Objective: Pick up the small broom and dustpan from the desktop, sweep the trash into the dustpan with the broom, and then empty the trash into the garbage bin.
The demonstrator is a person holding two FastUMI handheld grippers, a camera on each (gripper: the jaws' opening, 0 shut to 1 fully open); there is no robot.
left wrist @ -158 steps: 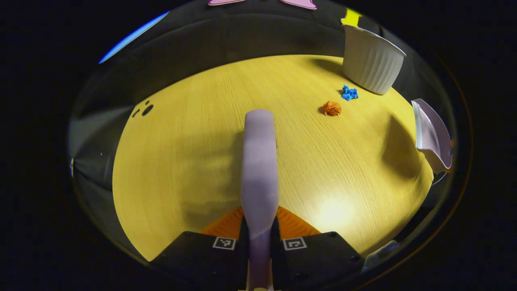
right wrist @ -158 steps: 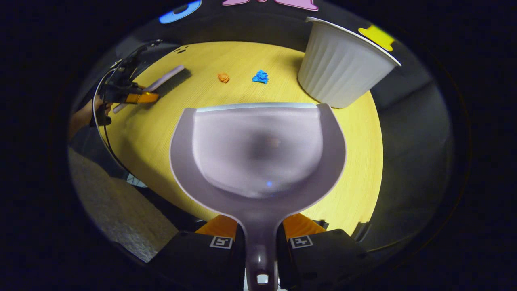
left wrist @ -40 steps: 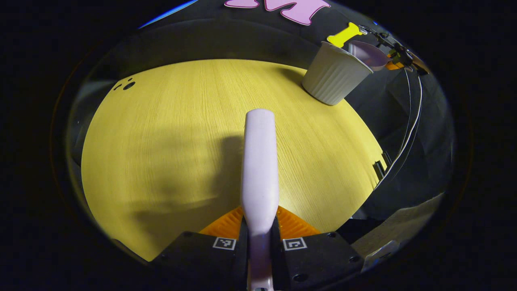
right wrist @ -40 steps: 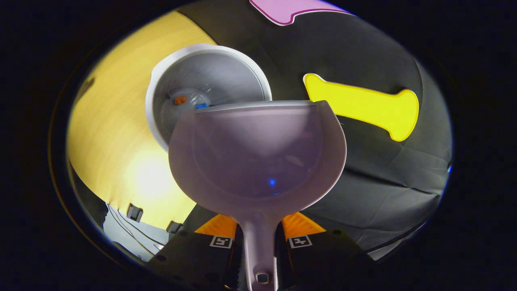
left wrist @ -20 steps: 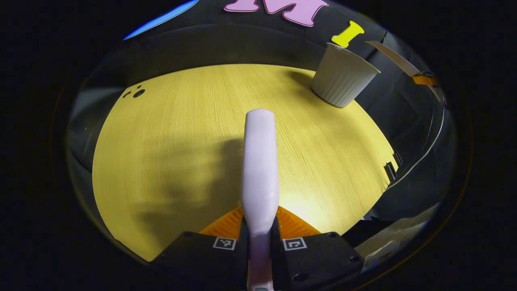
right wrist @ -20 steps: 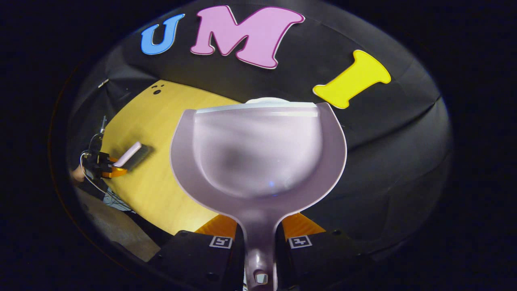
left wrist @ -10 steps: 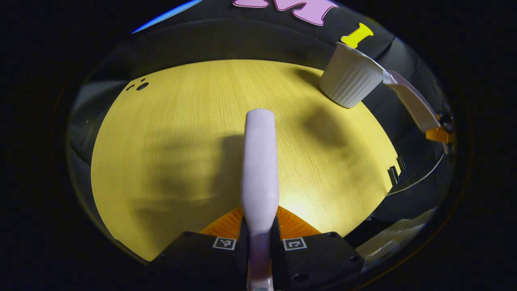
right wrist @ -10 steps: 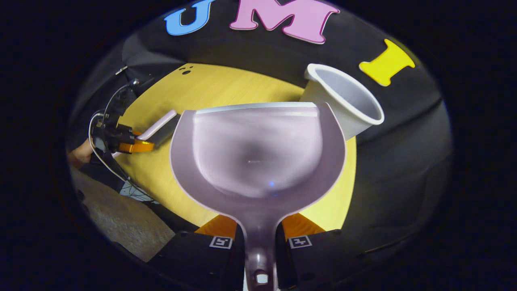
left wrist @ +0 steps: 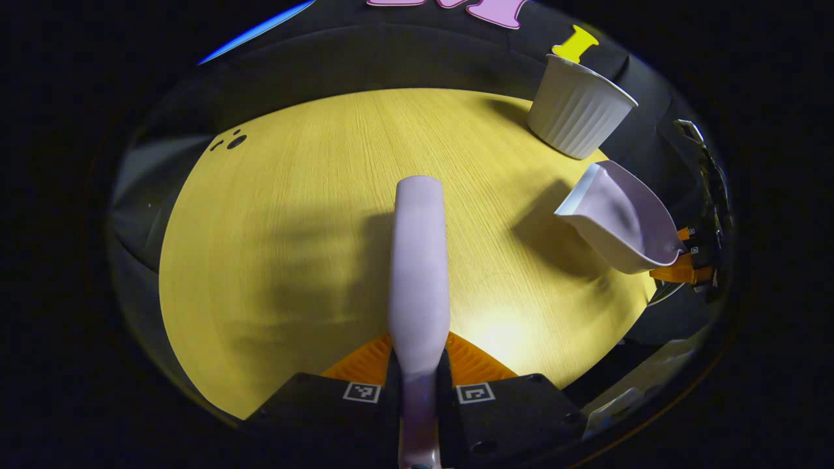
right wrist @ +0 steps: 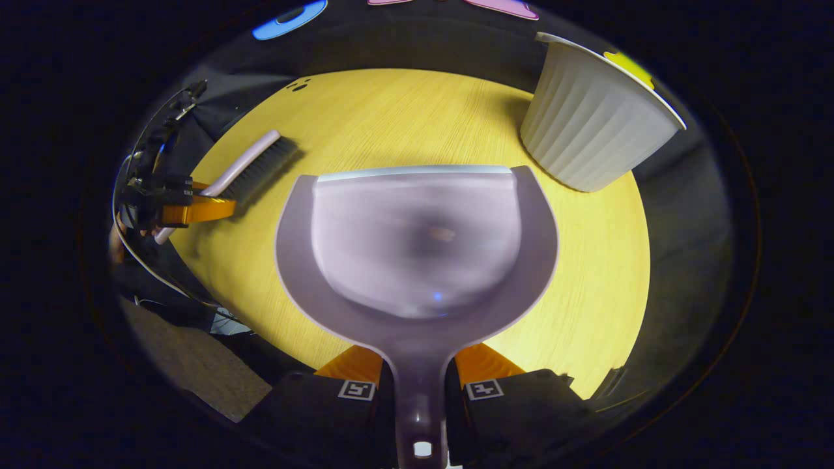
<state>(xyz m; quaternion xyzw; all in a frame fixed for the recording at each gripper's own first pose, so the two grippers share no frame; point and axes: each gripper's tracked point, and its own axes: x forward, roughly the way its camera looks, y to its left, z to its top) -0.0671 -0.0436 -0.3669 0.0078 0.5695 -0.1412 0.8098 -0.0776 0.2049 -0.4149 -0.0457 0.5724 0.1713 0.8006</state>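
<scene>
In the left gripper view, the left gripper (left wrist: 419, 365) has both fingers clamped on the smooth, pale lilac plastic handle of the small broom (left wrist: 419, 260), which runs straight ahead above the round, yellow wood-grain desktop (left wrist: 293, 215). Farther right, the glossy pale lilac plastic dustpan (left wrist: 619, 221) hangs above the desktop's edge. Beyond it, near the far edge, stands the white ribbed tapered garbage bin (left wrist: 576, 114).

In the right gripper view, the right gripper (right wrist: 420, 374) grips the dustpan's narrow handle between both fingers; its wide scoop, rounded behind and straight at the lip, looks bare inside. This view also reveals the broom's dark bristles (right wrist: 260, 170), low over the desktop at the left.
</scene>
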